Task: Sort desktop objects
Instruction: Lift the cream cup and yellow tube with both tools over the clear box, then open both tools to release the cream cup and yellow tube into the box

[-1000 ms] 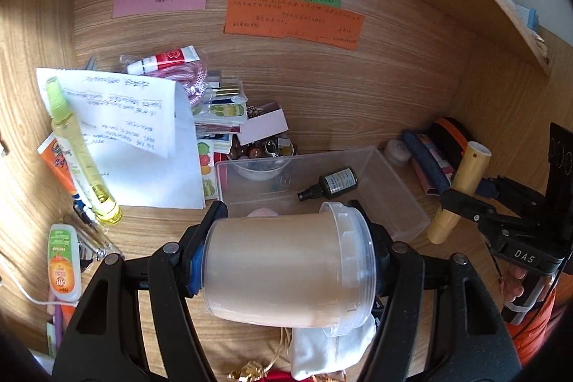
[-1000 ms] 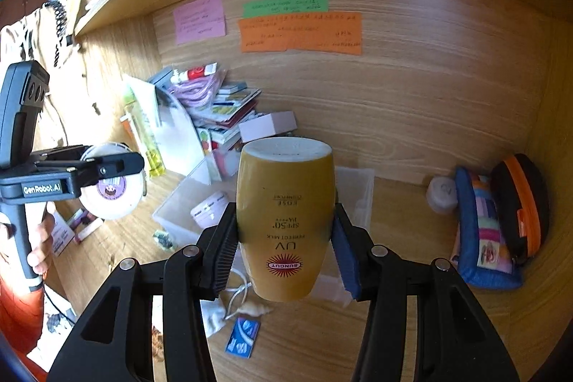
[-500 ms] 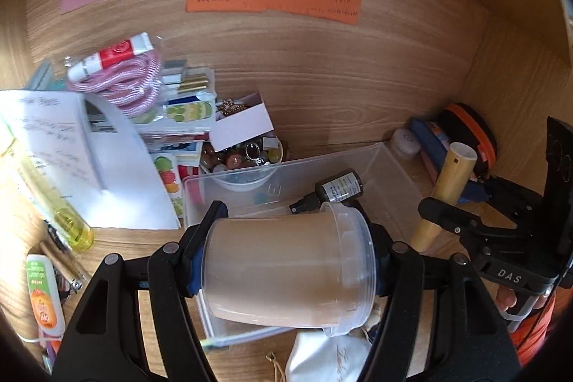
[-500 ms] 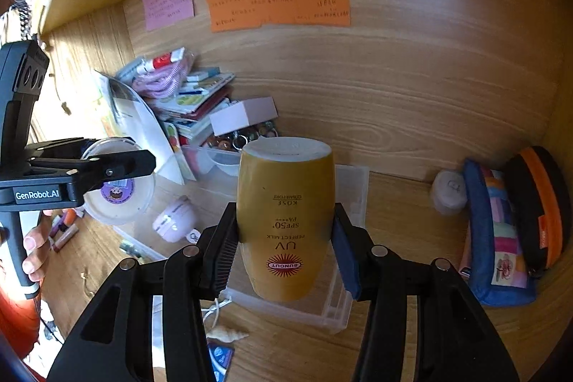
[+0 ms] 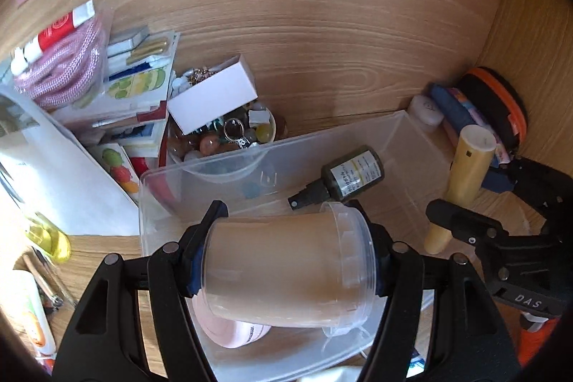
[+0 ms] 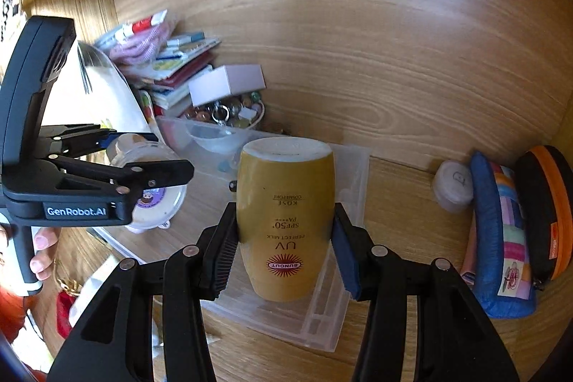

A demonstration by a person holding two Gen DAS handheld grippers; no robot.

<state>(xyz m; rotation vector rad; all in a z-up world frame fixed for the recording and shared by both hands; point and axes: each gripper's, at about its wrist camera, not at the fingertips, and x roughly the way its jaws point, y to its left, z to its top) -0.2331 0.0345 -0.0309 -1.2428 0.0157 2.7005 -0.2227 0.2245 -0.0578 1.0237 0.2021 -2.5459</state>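
My left gripper (image 5: 286,253) is shut on a clear round plastic jar (image 5: 283,264), held on its side over the clear plastic bin (image 5: 412,138). In the bin lie a small dark dropper bottle (image 5: 343,178) and a pink round item (image 5: 232,332) under the jar. My right gripper (image 6: 284,235) is shut on a yellow sunscreen bottle (image 6: 284,213), held upside down above the bin's right part (image 6: 352,174). The left gripper with the jar (image 6: 150,199) shows at left in the right wrist view; the right gripper with the bottle (image 5: 465,178) shows at right in the left wrist view.
A bowl of beads and keyrings (image 5: 222,138) with a white box (image 5: 215,99) stands behind the bin. Books, a pink cord (image 5: 61,74) and papers (image 5: 53,174) lie at left. A striped pouch (image 6: 501,231), an orange-black case (image 6: 548,203) and a small white pot (image 6: 453,185) sit at right. Notes hang on the back wall.
Both grippers have moved forward and down toward the bin. The jar now hangs over the bin's inside, and the sunscreen bottle is over its right part.
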